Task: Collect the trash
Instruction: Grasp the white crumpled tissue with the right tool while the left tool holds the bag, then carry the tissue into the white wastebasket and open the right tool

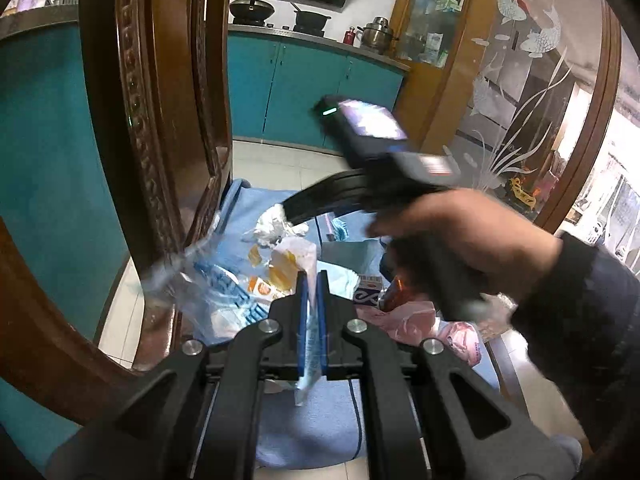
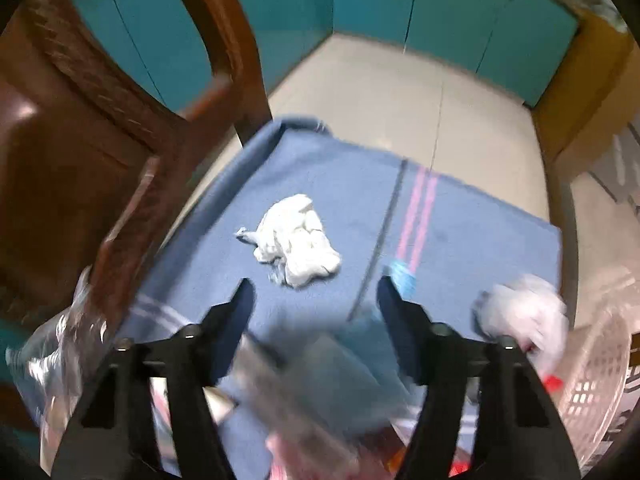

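Note:
My left gripper [image 1: 312,292] is shut on the edge of a clear plastic bag [image 1: 224,296] with blue print, which hangs open to its left with orange wrappers [image 1: 280,272] inside. A crumpled white tissue [image 2: 296,240] lies on a blue towel [image 2: 352,184]. My right gripper [image 2: 316,286] points down just short of the tissue, open, with nothing between its fingers. In the left wrist view a hand [image 1: 472,236] holds the right gripper [image 1: 292,208], its tips over the tissue [image 1: 272,226]. Both views are partly blurred.
A carved wooden chair back [image 1: 152,120] rises at the left, close to the bag. A small carton [image 1: 368,290], a red wrapper [image 1: 396,292] and a pink bag [image 1: 416,320] lie on the towel. Another white wad [image 2: 524,312] and a white plastic basket [image 2: 600,360] sit at the right.

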Available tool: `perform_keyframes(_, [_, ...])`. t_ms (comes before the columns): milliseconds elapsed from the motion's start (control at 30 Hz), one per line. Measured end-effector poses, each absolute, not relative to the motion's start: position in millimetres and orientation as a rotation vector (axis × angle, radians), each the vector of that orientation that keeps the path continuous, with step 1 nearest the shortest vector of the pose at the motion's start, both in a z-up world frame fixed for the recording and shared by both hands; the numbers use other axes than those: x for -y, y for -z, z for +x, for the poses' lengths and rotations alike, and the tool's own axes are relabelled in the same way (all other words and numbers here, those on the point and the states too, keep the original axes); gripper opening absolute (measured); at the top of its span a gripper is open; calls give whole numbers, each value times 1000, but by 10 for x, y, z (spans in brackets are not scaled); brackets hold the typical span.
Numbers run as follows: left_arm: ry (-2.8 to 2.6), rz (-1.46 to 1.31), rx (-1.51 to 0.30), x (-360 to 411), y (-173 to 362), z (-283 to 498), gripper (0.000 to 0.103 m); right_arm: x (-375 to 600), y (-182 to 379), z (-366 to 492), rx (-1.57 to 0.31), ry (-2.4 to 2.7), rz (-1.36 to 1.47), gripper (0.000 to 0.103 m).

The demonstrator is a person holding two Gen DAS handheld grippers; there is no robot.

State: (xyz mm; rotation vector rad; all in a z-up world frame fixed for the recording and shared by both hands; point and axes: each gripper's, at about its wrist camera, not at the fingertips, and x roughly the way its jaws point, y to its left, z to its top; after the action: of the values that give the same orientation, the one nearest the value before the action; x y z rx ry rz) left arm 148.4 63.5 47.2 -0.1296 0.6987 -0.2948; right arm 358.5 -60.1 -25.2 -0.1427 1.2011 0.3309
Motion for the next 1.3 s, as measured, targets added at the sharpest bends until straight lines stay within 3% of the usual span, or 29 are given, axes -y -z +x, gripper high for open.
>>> perform_keyframes(167, [307,-144,-733,-647,-391,1581,6,402,570,3858,-1279,-278,-182,47])
perform_keyframes(200, [306,-138,-738,-634,-377,1588,6,398,618,3889,-1300,-284,-169,27])
perform_keyframes(233, [306,-136,-741,-632,-369,1603,6,403,634,3891,-1305,-291,-153,18])
perform_keyframes(467, [300,-155,-746,-646,-414,1640,6,805,-139,3116,-1040,-356,-55,16])
perform_keyframes(667, [296,-160,-748,-575,-416,1629,6,1598,-739,1671,-749,-279,11,16])
perform_keyframes(867, [264,-116,-750,-379,-361,1586,6,2217,-598,826,-621,-175,148,16])
perform_keyframes(1000, [212,-63,-742,-247,-285,1534,6,2258,-343,744,-632,-160,161,16])
perform_keyframes(1300, [190,-64,-768,-148,-196,1520,6,2224,-343,648,-608,-202,130,16])
